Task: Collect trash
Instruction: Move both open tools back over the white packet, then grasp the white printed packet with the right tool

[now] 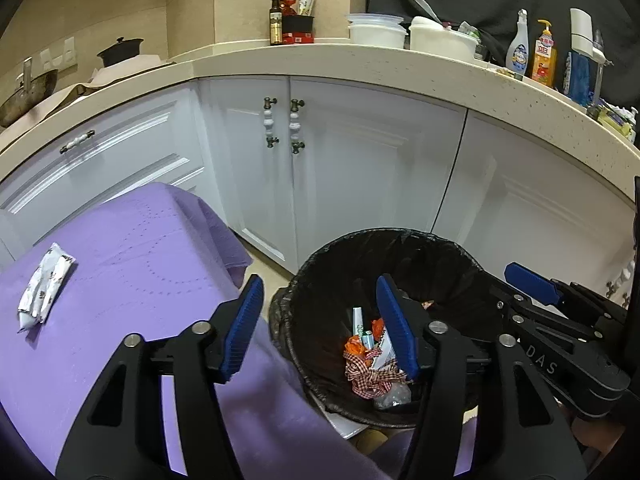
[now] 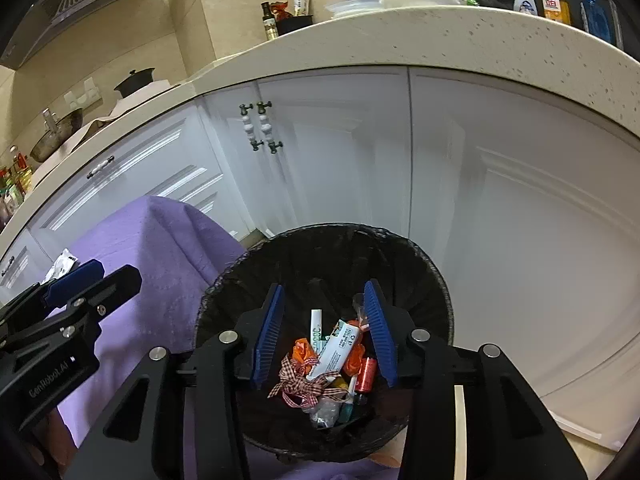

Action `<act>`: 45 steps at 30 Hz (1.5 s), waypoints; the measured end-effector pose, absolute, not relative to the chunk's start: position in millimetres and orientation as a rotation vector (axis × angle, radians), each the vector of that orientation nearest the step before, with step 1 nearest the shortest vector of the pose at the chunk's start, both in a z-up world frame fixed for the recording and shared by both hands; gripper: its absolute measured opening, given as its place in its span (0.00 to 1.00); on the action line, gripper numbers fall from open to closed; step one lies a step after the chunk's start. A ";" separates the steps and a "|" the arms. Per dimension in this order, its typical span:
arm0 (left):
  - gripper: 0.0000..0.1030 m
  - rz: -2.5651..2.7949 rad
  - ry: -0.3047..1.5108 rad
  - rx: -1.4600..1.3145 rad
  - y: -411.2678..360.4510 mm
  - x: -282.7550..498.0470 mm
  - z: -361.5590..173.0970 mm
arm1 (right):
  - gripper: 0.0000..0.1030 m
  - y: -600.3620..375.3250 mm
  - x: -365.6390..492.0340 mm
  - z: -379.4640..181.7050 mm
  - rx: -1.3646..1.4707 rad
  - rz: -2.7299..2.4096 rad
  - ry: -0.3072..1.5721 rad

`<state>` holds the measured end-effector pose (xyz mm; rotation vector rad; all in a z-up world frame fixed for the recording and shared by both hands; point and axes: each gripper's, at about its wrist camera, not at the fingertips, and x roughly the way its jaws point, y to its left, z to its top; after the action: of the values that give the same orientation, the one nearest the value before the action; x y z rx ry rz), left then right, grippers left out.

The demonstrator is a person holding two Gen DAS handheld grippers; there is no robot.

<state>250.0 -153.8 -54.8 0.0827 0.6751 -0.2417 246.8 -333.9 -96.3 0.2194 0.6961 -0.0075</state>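
Note:
A black-lined trash bin (image 1: 360,248) (image 2: 436,280) stands on the floor before white cabinets. Inside lie a checked ribbon (image 2: 298,386), orange scraps, a white-green box (image 2: 336,350) and other litter. My left gripper (image 1: 320,328) is open over the bin's left rim, nothing between its blue pads. My right gripper (image 2: 324,336) hangs open above the bin's middle, also empty. A crumpled white wrapper (image 1: 44,288) lies on the purple cloth (image 1: 132,264) to the left, apart from both grippers.
A speckled countertop (image 1: 400,68) curves above the cabinets, carrying bottles, white tubs (image 1: 378,32) and a yellow soap dispenser (image 1: 543,56). A pot and a wok sit on the far left. The purple-covered surface crowds the bin's left side.

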 end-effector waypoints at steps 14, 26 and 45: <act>0.65 -0.055 0.661 0.002 -48.3 222.4 -37.5 | 0.48 -252.2 252.4 -72.2 0.141 0.142 0.672; 0.65 0.229 0.648 -0.109 100.5 180.1 -30.1 | 0.48 -123.9 260.3 -54.8 0.034 0.368 0.662; 0.66 0.474 0.652 -0.246 244.3 131.0 -41.5 | 0.48 37.8 275.1 -69.4 -0.123 0.583 0.726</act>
<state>131.0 244.3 -41.5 -0.2463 0.6517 0.4737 275.1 37.8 -69.4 -0.1230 0.7262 0.5830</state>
